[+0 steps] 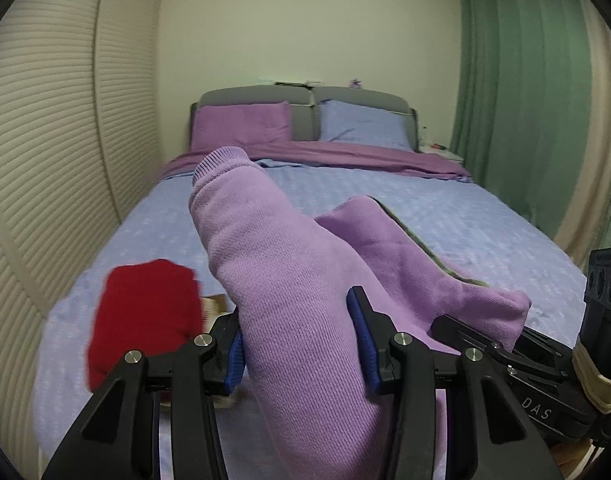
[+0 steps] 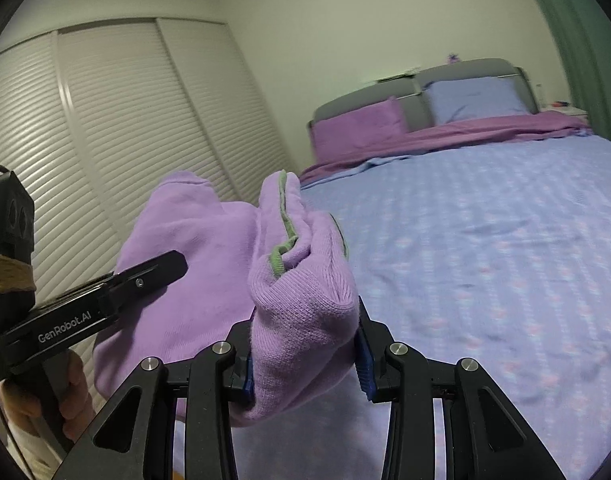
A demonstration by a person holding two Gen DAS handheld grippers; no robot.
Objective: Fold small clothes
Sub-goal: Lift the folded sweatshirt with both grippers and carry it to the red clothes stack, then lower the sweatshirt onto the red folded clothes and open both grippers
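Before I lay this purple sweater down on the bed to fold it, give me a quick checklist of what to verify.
1. Left hand-held gripper clamps the purple sweater: ok.
2. Right hand-held gripper clamps the sweater too: ok.
3. Sweater lifted off the bed: ok.
4. Sweater spread flat between the grippers: not ok, it is bunched and doubled over.
5. Landing spot free: not ok on the left, where a red garment lies; the bed to the right is bare.
6. Sleeves untangled: cannot tell.
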